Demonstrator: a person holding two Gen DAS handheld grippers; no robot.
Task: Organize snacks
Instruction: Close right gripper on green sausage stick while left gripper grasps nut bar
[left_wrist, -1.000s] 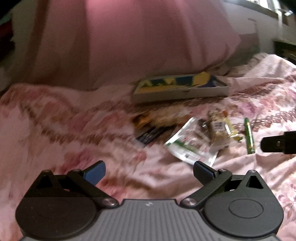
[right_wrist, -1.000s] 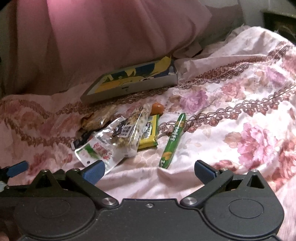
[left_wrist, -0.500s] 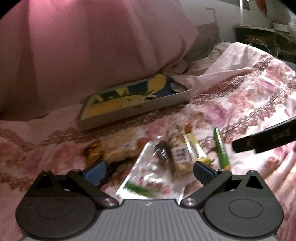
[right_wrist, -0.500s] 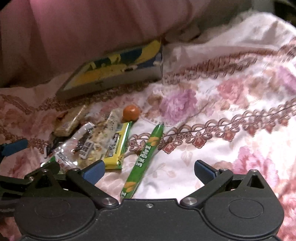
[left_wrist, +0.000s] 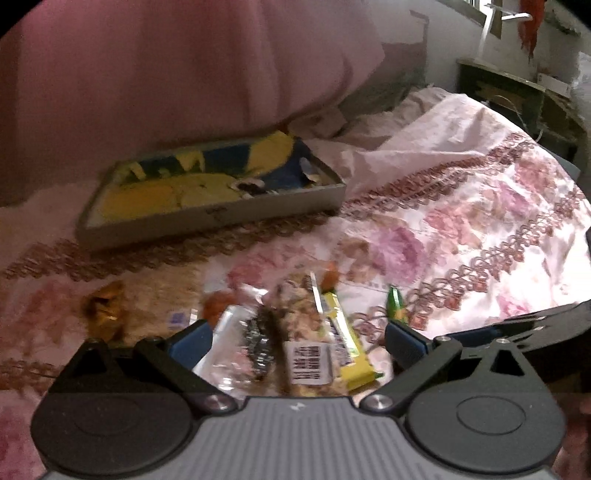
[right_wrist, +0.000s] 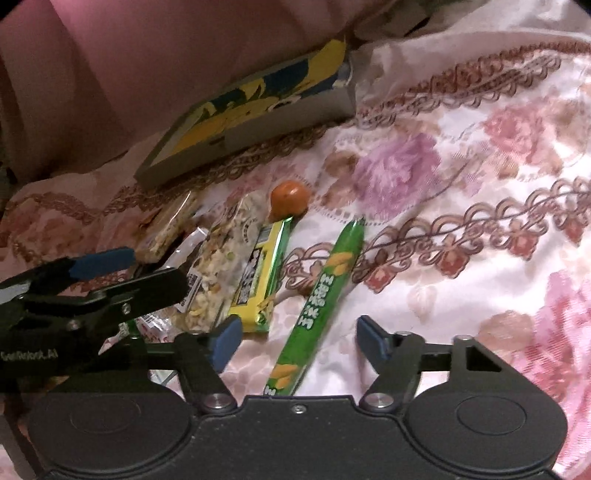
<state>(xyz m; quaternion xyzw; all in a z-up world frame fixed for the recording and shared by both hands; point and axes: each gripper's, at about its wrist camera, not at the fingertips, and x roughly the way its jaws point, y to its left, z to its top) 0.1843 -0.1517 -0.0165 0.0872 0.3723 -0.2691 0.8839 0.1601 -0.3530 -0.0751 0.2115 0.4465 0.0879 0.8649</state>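
Note:
Several snacks lie in a pile on a floral bedspread (right_wrist: 461, 166). My right gripper (right_wrist: 299, 341) hangs low over a green corn stick (right_wrist: 321, 299); its jaws are closing with the stick between them, and the pads stand clear of it. To the stick's left are a yellow bar (right_wrist: 264, 273), a clear nut bar (right_wrist: 221, 266) and an orange round sweet (right_wrist: 289, 197). My left gripper (left_wrist: 297, 341) is open above the nut bar (left_wrist: 306, 332) and the yellow bar (left_wrist: 345, 343). A shallow yellow and blue box (left_wrist: 214, 221) sits behind the pile.
A big pink cushion (left_wrist: 184, 74) rises behind the box (right_wrist: 258, 136). A gold-wrapped snack (left_wrist: 105, 310) lies at the pile's left. The left gripper (right_wrist: 129, 273) crowds the right wrist view from the left. Dark furniture (left_wrist: 517, 99) stands far right.
Both grippers have come forward and lower onto the snack pile. The right jaws have narrowed around the green stick. The left gripper now stands over the nut bar.

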